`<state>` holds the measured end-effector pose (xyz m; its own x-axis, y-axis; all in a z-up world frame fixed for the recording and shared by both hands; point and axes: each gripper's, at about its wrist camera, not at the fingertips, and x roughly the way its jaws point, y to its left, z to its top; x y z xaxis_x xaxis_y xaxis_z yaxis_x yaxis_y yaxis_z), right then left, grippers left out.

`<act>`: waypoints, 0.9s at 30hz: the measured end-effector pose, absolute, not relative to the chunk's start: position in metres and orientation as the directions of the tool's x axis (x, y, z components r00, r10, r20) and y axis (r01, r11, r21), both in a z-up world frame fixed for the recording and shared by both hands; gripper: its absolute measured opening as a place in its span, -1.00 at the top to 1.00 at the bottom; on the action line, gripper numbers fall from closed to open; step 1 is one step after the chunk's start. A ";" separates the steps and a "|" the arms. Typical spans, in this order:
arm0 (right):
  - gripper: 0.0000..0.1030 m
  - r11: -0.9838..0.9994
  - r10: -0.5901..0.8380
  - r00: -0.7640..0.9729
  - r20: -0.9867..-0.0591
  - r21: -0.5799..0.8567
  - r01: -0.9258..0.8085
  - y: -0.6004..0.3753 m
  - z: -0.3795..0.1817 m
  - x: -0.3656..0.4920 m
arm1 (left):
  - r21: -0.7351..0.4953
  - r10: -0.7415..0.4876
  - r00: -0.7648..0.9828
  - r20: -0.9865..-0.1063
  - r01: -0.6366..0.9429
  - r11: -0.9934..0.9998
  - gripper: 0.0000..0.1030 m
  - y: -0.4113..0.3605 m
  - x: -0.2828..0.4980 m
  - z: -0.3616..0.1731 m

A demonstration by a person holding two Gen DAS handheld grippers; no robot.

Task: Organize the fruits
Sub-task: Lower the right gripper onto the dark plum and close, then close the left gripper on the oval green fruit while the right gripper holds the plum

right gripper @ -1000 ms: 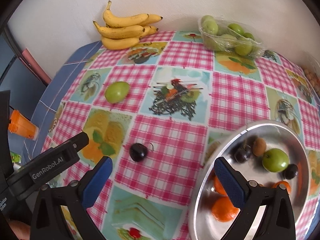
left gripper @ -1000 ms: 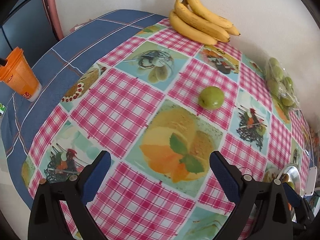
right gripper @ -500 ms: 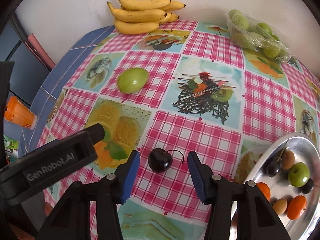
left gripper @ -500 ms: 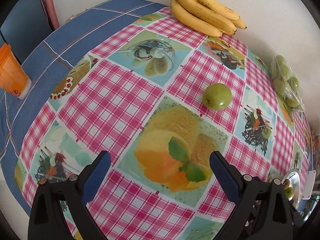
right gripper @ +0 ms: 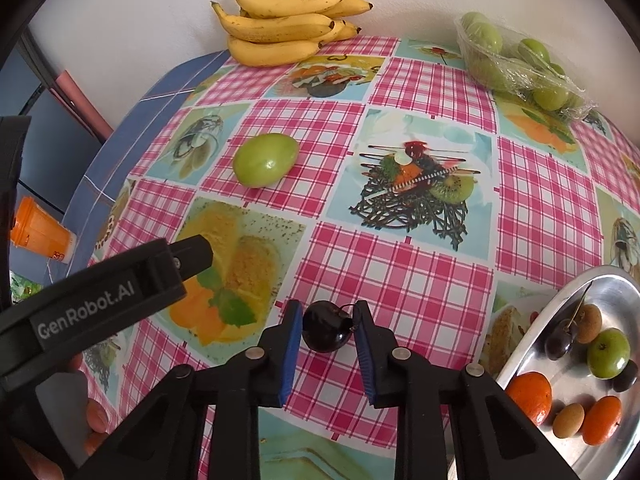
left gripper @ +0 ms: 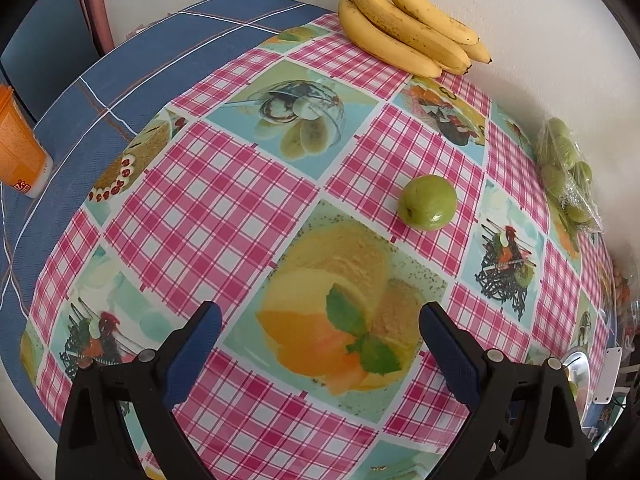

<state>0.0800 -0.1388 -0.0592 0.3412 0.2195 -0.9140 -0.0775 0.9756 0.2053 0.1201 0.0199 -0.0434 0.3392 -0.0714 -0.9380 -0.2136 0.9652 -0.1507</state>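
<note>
the right hand-held gripper point(right gripper: 326, 330) is clamped on a dark cherry point(right gripper: 325, 331), its blue pads pressing both sides of the fruit, which sits low on the pink checked cloth point(right gripper: 400, 280) covering the counter. the cherry's thin stem curls toward the right pad. to its right, a metal tray point(right gripper: 532, 344) holds oranges, a green fruit, brown fruits and more cherries. a loose green fruit point(right gripper: 266, 160) lies on the cloth well beyond the cherry. bananas point(right gripper: 280, 24) and a wrapped pack of green fruit point(right gripper: 516, 60) rest by the wall. the left hand-held gripper point(left gripper: 320, 344) hangs with jaws wide apart and nothing between them, above a printed dessert square. an orange cup point(left gripper: 18, 144) stands on the blue cloth.
</note>
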 end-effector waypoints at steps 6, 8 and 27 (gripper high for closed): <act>0.46 0.973 0.228 0.364 -0.903 0.219 -0.067 -0.145 -0.051 0.081 | -0.166 -0.089 0.361 -0.928 -0.190 0.968 -0.92 0.016 0.127 -0.039; 0.46 0.973 0.227 0.370 -0.901 0.223 -0.053 -0.149 -0.050 0.084 | -0.173 -0.098 0.378 -0.921 -0.171 0.970 -0.92 0.012 0.131 -0.037; 0.46 0.966 0.223 0.447 -0.866 0.259 0.021 -0.190 -0.046 0.125 | -0.218 -0.179 0.423 -0.888 -0.045 0.975 -0.67 -0.028 0.183 -0.049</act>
